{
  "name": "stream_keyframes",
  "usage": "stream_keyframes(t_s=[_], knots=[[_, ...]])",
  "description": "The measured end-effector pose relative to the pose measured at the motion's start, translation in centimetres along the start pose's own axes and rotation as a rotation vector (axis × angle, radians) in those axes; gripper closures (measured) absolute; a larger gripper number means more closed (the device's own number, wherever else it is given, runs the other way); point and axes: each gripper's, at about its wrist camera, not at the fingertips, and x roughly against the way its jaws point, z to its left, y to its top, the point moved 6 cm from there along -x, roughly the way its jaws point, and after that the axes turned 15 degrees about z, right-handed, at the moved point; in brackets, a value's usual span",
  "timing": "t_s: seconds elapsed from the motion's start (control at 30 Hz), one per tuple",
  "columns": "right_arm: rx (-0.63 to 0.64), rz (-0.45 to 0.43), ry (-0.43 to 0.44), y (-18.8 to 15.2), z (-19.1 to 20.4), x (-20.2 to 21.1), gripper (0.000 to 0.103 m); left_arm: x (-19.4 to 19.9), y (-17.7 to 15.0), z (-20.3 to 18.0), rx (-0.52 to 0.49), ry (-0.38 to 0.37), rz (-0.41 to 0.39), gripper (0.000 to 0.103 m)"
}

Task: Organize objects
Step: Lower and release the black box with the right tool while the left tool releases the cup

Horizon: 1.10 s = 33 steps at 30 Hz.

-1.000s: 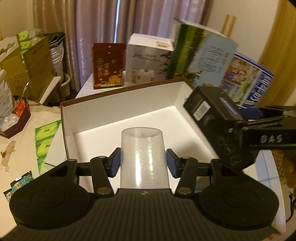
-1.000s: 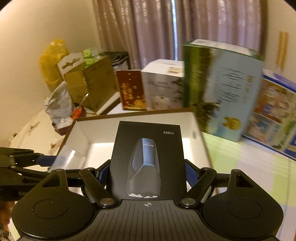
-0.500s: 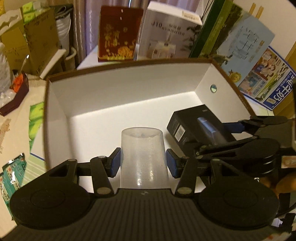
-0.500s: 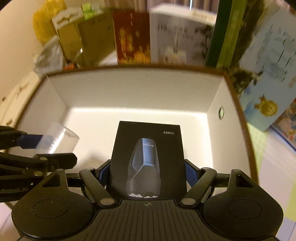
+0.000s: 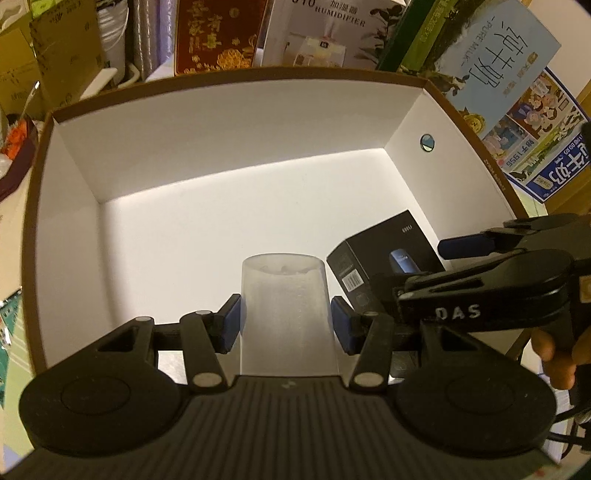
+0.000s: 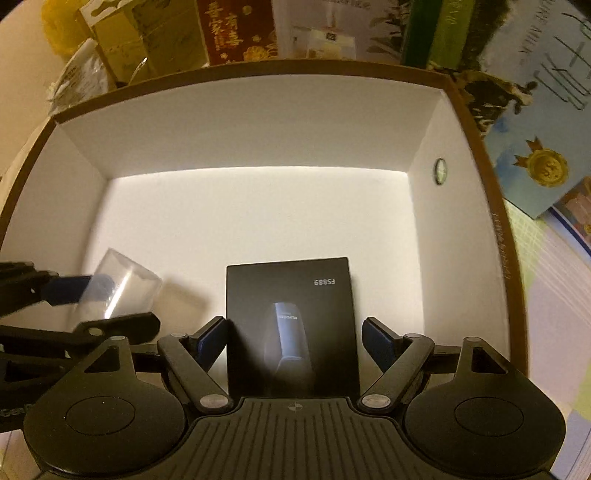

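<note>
A large open box, white inside with a brown rim, fills both views. My left gripper reaches into it, shut on an upside-down translucent plastic cup held just above the floor near the front. From the right wrist view the cup shows at the left. A black shaver box marked FS889 lies on the floor at the front right. My right gripper straddles it, open, with a thin gap at the right pad. In the left wrist view the shaver box sits below that gripper.
Behind the big box stand a red gift box, a white humidifier box, a tall milk carton and a blue carton. Cardboard boxes are stacked at the far left. A hand holds the right gripper.
Both grippers moved down into the big box. The right gripper let go of the shaver box, which now lies on the floor. The left still holds the cup.
</note>
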Motion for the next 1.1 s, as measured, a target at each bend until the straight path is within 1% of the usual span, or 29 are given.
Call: stream_keyframes(t_s=[0.2,0.27,0.3,0.37,0.4,0.43,0.47,0.6,0.67,0.7,0.8,0.93,1.1], knots=[[-0.010,0.004,-0.026,-1.0,-0.8,0.5,0.026,-1.2,-0.3,-0.2,0.008,-0.032,0.060,0.057],[-0.013,0.002,-0.014,-1.6,-1.0,0.9,0.026,-1.4,-0.4,-0.2,0.005,-0.036,0.073,0.056],[-0.015,-0.001,-0.009,-1.8,-0.9,1.0,0.026,-1.4,-0.3,-0.1,0.004,-0.038,0.076,0.055],[-0.021,-0.008,0.005,-2.4,-0.8,1.5,0.026,-1.3,-0.3,0.0,0.001,-0.033,0.086,0.045],[-0.025,-0.014,0.010,-2.5,-0.9,1.8,0.026,-1.2,-0.3,0.1,0.001,-0.032,0.085,0.042],[-0.030,-0.022,0.017,-2.7,-0.9,2.1,0.026,-1.1,-0.4,0.2,-0.001,-0.032,0.082,0.037],[-0.033,-0.030,0.022,-2.9,-0.9,2.5,0.025,-0.8,-0.4,0.3,-0.001,-0.034,0.073,0.035],[-0.046,-0.077,0.023,-4.0,-0.7,3.8,0.019,0.6,-0.7,-0.1,-0.027,-0.034,0.038,0.033],[-0.053,-0.107,0.026,-4.9,-0.8,4.8,0.017,1.6,-1.0,-0.5,-0.048,-0.025,0.015,0.030],[-0.056,-0.121,0.028,-4.4,-0.3,5.0,0.016,2.0,-1.1,-0.6,-0.055,-0.023,0.004,0.030],[-0.068,-0.162,0.027,-4.8,0.3,6.4,0.014,3.5,-1.7,-1.1,-0.079,-0.025,-0.027,0.030],[-0.083,-0.202,0.038,-5.9,0.8,8.0,0.012,5.4,-2.6,-1.7,-0.102,-0.006,-0.067,0.030],[-0.092,-0.250,0.043,-7.5,1.7,9.8,0.012,7.5,-4.2,-2.1,-0.101,0.006,-0.111,0.030]])
